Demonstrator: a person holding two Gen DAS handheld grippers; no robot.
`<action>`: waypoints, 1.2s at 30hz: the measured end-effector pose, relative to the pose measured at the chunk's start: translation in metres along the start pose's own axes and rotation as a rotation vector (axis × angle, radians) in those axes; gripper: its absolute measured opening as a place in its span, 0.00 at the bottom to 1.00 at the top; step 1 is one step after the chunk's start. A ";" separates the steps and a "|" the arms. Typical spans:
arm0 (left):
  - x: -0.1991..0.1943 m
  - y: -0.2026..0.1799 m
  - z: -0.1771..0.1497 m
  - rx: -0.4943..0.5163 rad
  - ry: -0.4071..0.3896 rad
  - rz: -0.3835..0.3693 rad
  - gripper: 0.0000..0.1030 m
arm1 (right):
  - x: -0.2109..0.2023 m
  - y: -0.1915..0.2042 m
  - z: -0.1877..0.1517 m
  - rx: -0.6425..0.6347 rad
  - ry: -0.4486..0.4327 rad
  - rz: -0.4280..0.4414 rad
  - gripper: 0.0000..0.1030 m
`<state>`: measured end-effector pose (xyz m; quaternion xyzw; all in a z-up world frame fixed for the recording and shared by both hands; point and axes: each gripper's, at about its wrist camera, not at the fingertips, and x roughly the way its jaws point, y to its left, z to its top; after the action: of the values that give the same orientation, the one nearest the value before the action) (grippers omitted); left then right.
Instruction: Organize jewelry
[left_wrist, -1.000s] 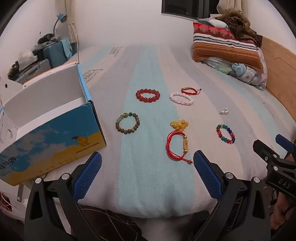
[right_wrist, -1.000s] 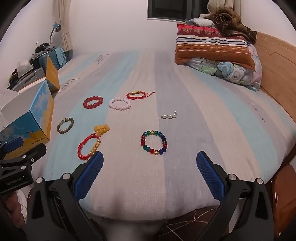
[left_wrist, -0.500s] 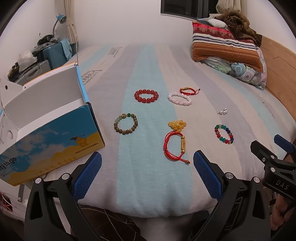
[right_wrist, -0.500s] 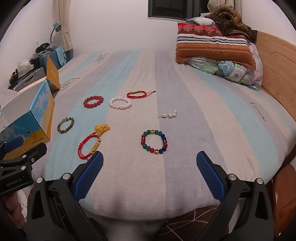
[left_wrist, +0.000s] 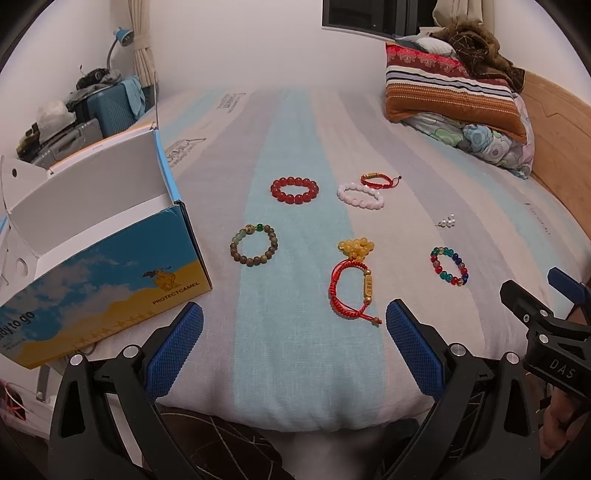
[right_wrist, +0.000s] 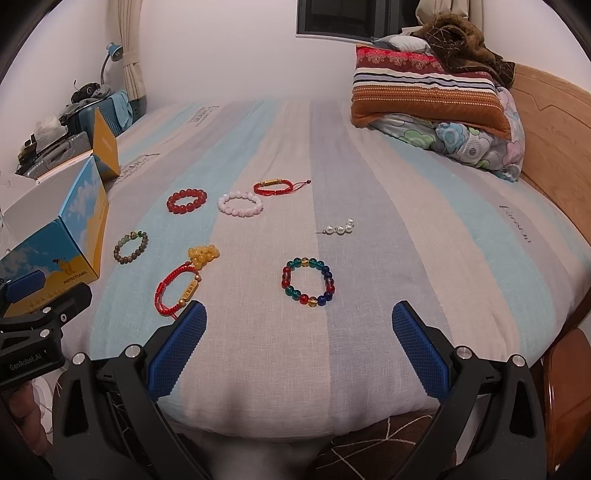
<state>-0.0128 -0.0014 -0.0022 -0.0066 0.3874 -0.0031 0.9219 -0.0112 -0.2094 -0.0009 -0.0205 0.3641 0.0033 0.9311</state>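
Left wrist view: compared with a second ago, we have drawn back slightly, so the bed's (left_wrist: 295, 369) near edge and the dark floor below show a little more; the jewelry has not moved. Our left tongs (left_wrist: 294, 323) are spread wide and empty, hovering over the bed's front edge. Our right tongs (right_wrist: 298, 320) are likewise wide apart, holding nothing.

On the striped bedcover lie a red bead bracelet (left_wrist: 294, 190), a pink bracelet (left_wrist: 360, 195) touching a small red cord bracelet (left_wrist: 377, 180), a brown bracelet (left_wrist: 254, 244), a yellow bead cluster (left_wrist: 356, 246) touching a larger red cord bracelet (left_wrist: 351, 288), a multicolour bracelet (right_wrist: 308, 282), and a pearl piece (right_wrist: 340, 229) set apart.

An open blue and yellow box (left_wrist: 107, 266) stands at the bed's left edge, just beside the brown bracelet. Pillows (left_wrist: 454, 96) are stacked at the far right by a wooden headboard (right_wrist: 546, 122). Suitcases (left_wrist: 107, 107) and a lamp (left_wrist: 120, 40) stand against the left wall.
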 end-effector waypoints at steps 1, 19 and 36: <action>0.000 0.000 0.000 0.000 0.001 -0.002 0.95 | 0.000 0.000 0.000 0.000 0.001 0.001 0.94; 0.000 -0.003 0.000 0.015 0.010 0.006 0.95 | 0.001 0.001 0.000 0.001 0.000 -0.001 0.94; -0.002 -0.004 -0.002 0.004 0.011 0.001 0.95 | 0.000 0.000 0.000 0.001 -0.001 0.000 0.94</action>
<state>-0.0155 -0.0053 -0.0024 -0.0044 0.3926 -0.0035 0.9197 -0.0109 -0.2092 -0.0013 -0.0198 0.3636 0.0033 0.9313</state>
